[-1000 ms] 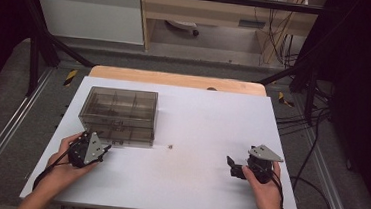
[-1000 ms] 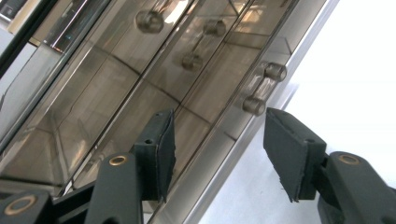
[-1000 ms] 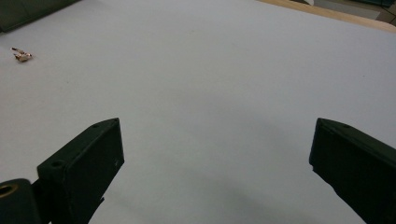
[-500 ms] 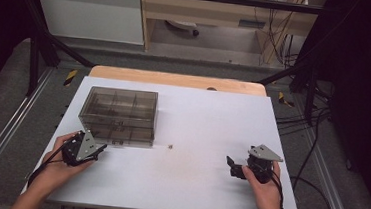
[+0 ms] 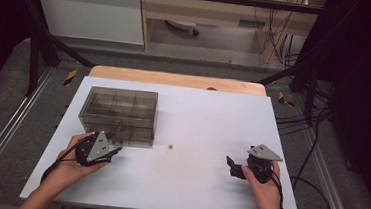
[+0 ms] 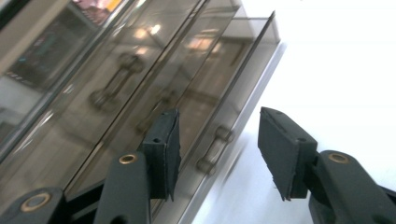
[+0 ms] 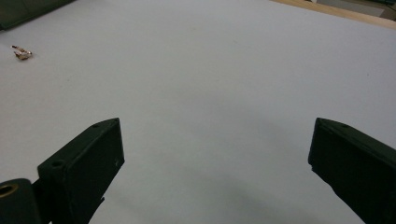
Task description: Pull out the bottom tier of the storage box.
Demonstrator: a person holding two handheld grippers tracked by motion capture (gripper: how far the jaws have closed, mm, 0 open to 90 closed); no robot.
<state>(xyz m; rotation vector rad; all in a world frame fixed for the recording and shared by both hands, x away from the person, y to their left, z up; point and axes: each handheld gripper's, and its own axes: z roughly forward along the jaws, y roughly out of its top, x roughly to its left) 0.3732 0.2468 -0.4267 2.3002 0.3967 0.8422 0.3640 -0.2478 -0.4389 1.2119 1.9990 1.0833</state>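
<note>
Drawer handle (image 6: 212,150) between closing, untouching left gripper (image 6: 217,151) jaws; high view adds wide-open right gripper (image 5: 232,167) near table (image 5: 191,195) front edge.

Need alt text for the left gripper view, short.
The left gripper, jaws open and just closing in with nothing pressed between them, points at a small handle on the front of a smoky clear plastic drawer box. White table lies to the right.
</note>
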